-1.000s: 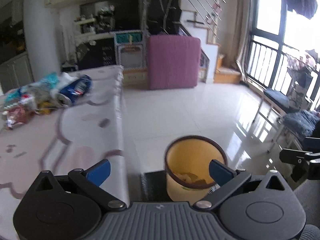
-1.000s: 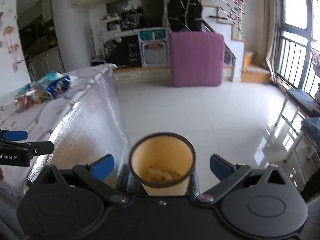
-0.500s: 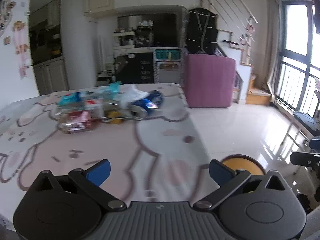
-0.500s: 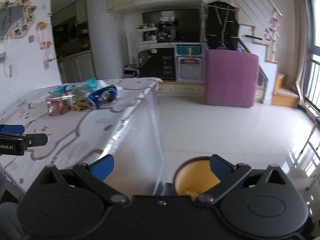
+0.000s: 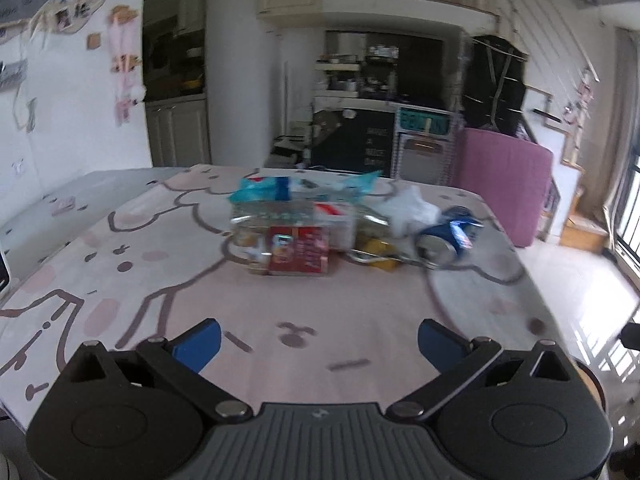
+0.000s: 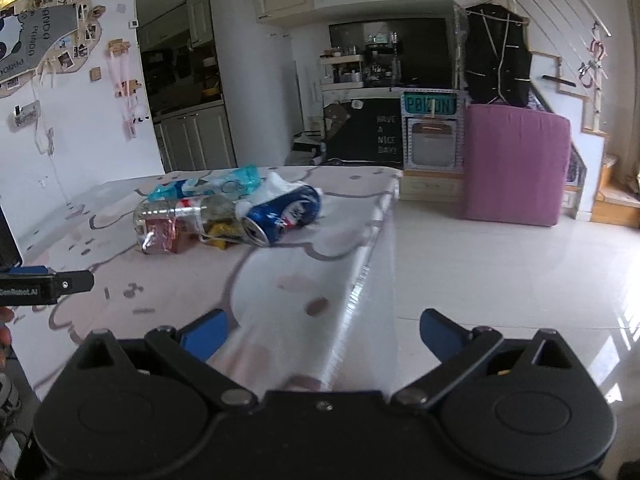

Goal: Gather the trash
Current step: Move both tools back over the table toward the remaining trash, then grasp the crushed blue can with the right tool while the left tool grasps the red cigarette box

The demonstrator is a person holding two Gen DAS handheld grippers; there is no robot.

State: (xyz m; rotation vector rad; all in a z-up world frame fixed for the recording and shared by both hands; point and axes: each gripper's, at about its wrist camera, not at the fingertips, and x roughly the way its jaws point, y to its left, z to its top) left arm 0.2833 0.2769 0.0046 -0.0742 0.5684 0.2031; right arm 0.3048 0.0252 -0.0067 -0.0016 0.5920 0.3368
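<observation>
Trash is heaped in one cluster on the counter (image 5: 320, 312), which is covered by a pale pink cloth printed with cartoon outlines; the counter's right edge is seen in the right wrist view, with glossy white floor tiles (image 6: 500, 264) beyond it. A purple upright panel (image 6: 516, 164) is stood on the floor well behind the counter.

Within the heap, a crinkled clear plastic wrapper (image 5: 280, 216) is laid across the middle, and a teal-and-white packet (image 5: 276, 190) is set just behind it. A crushed blue can (image 5: 448, 236) is lain on its side at the heap's right end, its open mouth turned toward the camera. A crumpled white wad (image 5: 408, 210) is tucked just behind the can. A red snack packet (image 5: 298, 252) is placed at the front of the heap, and a small yellow scrap (image 5: 378, 256) is wedged between it and the can.

The left gripper (image 5: 319, 339) is held over the near part of the counter, well short of the heap — its blue-tipped fingers are spread wide, with nothing between them. The right gripper (image 6: 322, 334) is held at the counter's right edge, likewise spread and empty.
</observation>
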